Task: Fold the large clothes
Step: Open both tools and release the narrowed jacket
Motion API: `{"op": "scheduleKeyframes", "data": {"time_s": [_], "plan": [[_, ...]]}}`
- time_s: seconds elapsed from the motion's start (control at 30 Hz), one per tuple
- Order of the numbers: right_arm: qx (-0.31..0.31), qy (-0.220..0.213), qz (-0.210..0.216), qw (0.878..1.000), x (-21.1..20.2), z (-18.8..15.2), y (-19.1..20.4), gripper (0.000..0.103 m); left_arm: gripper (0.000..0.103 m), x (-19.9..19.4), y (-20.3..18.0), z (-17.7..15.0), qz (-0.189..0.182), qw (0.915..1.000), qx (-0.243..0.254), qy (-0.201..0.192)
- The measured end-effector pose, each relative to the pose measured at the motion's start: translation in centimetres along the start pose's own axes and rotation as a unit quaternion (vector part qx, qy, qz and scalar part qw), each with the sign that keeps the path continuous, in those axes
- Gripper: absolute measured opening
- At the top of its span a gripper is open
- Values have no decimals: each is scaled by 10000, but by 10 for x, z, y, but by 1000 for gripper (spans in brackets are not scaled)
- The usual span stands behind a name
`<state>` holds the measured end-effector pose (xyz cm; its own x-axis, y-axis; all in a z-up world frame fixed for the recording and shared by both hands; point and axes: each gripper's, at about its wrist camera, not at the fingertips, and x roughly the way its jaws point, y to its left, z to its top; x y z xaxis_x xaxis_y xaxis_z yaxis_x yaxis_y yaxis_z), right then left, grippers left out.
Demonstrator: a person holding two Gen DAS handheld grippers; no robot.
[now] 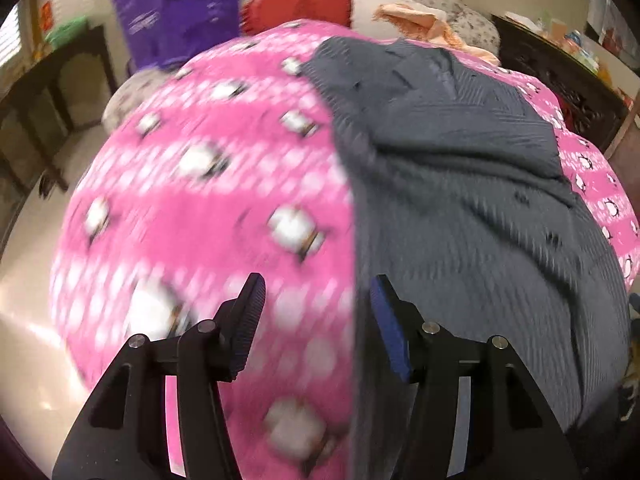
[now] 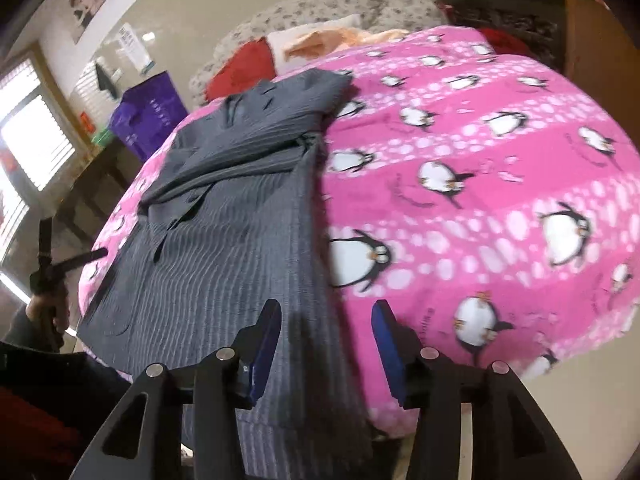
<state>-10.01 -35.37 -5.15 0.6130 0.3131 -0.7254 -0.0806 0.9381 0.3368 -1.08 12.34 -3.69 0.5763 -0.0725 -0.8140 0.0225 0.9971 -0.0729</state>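
Note:
A dark grey striped garment lies partly folded on a pink penguin-print blanket. It also shows in the right wrist view, running from the near edge towards the far end. My left gripper is open and empty above the garment's left edge, jaws wide apart. My right gripper is open and empty over the garment's right edge near the front of the blanket. The left gripper also appears at the far left of the right wrist view.
A purple bag, a red cushion and peach cloth lie at the far end. Dark wooden furniture stands to the right, a dark table to the left. The floor is pale and glossy.

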Motion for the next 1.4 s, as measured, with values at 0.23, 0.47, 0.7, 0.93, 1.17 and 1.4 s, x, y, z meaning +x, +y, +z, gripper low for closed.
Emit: {"op": "scheduleKeyframes", "data": {"time_s": [0.23,0.47,0.7,0.93,1.17,1.4], "plan": [[101,434,329,9985,34,-1,-10,45,55,-10,2,-51,-219,9992,-220,256],[-27,754,917,9929,38,-13,-5,45,55,-21,-26,-64,-964,9930,370,573],[-375,897,1006,9902,39,-15,3,45,57,-8,-34,-62,-1440,9853,633,672],[-914,954,1144,9846,27,-15,14,41,41,-13,-37,-60,-1649,9801,784,774],[-1106,551,922,9880,25,-10,21,41,23,0,-44,-48,-1601,9809,821,737],[-1215,171,835,9889,38,-10,33,41,45,1,-59,-55,-1729,9753,1188,695]]}}
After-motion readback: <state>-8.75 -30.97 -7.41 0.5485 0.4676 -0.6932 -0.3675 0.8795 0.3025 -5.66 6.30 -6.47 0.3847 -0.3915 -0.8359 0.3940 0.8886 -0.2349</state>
